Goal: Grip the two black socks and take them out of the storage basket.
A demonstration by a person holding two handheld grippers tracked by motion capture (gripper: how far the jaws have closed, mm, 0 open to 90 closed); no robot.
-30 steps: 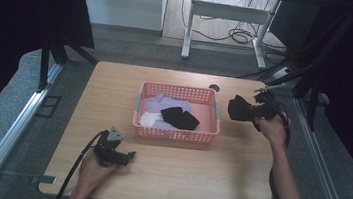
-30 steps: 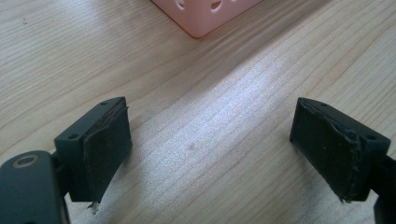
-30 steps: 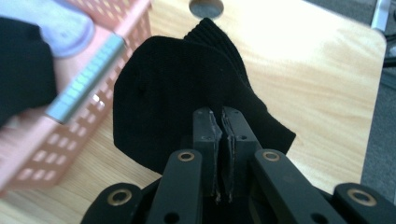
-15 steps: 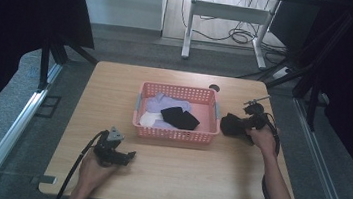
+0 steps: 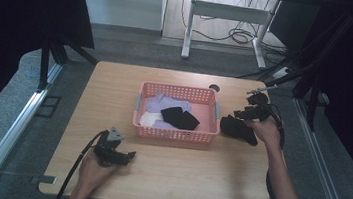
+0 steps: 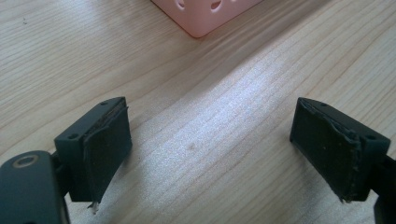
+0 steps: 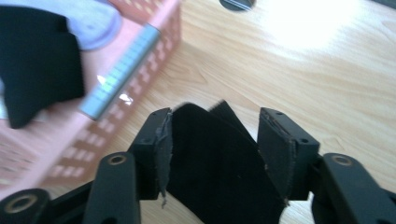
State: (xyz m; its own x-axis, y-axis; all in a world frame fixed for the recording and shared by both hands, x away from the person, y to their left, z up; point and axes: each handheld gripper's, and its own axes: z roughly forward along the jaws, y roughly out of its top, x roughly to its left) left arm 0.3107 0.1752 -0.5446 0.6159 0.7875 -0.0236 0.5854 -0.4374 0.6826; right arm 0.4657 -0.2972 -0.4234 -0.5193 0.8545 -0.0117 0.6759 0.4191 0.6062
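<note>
A pink basket [image 5: 180, 88] stands mid-table and holds a black cloth [image 5: 179, 117], a lavender cloth [image 5: 164, 102] and a white piece. Just right of the basket a second black cloth [image 5: 238, 128] lies on the table. My right gripper [image 5: 239, 117] is over it. Its jaws have just been opening, and the cloth [image 7: 215, 172] sits loosely between them in the right gripper [image 7: 215, 140] view, beside the basket wall [image 7: 140, 51]. My left gripper [image 5: 129, 155] rests open at the front left. It has bare wood between its jaws [image 6: 210, 149], and a basket corner [image 6: 205, 14] lies ahead of it.
A dark round hole [image 5: 214, 88] sits in the tabletop behind the basket's right end. Bare wood runs along the front of the table [image 5: 195, 182]. Black curtains flank both sides, and a desk frame with cables stands on the floor beyond.
My right hand brought the black cloth down from mid-air to the table beside the basket, and its jaws came apart. The left hand stayed put.
</note>
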